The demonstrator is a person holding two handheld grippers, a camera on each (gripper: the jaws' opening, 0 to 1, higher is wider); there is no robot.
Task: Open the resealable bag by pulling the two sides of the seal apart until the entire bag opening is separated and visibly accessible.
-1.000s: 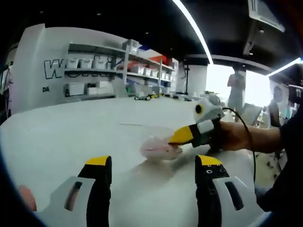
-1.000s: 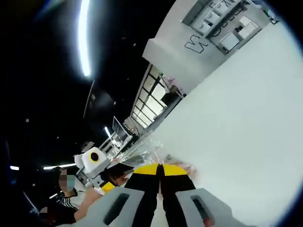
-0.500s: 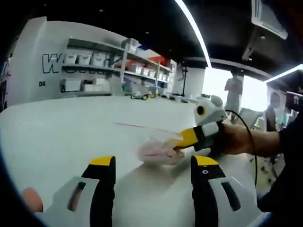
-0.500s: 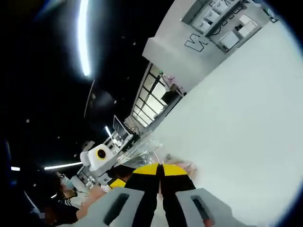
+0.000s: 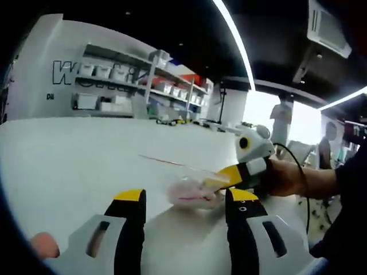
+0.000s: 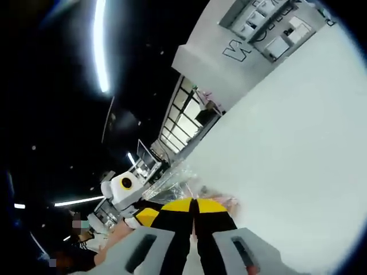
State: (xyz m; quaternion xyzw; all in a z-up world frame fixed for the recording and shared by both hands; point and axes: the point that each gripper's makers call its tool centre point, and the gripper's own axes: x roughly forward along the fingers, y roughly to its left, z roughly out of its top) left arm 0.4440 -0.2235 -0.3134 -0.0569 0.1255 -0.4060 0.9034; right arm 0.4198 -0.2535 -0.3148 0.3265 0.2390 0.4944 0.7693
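Observation:
A clear resealable bag (image 5: 189, 188) with pinkish contents lies on the white table (image 5: 69, 154), its red seal line stretching to the left. In the left gripper view my right gripper (image 5: 221, 179) comes in from the right, held by a hand, with its yellow tips shut on the bag's edge. My left gripper (image 5: 184, 197) stands open just in front of the bag, with the bag beyond its two jaws. In the right gripper view my right gripper (image 6: 195, 203) is shut on the crinkled bag (image 6: 183, 182), and the left gripper (image 6: 146, 216) shows at the lower left.
Shelves (image 5: 114, 86) with white bins line the far wall behind the table. People stand at the bright window at the right (image 5: 282, 117). The white table (image 6: 298, 143) spreads wide to the right in the right gripper view.
My left gripper has come closer to the bag and its jaws have narrowed a little. The right gripper keeps its hold on the bag.

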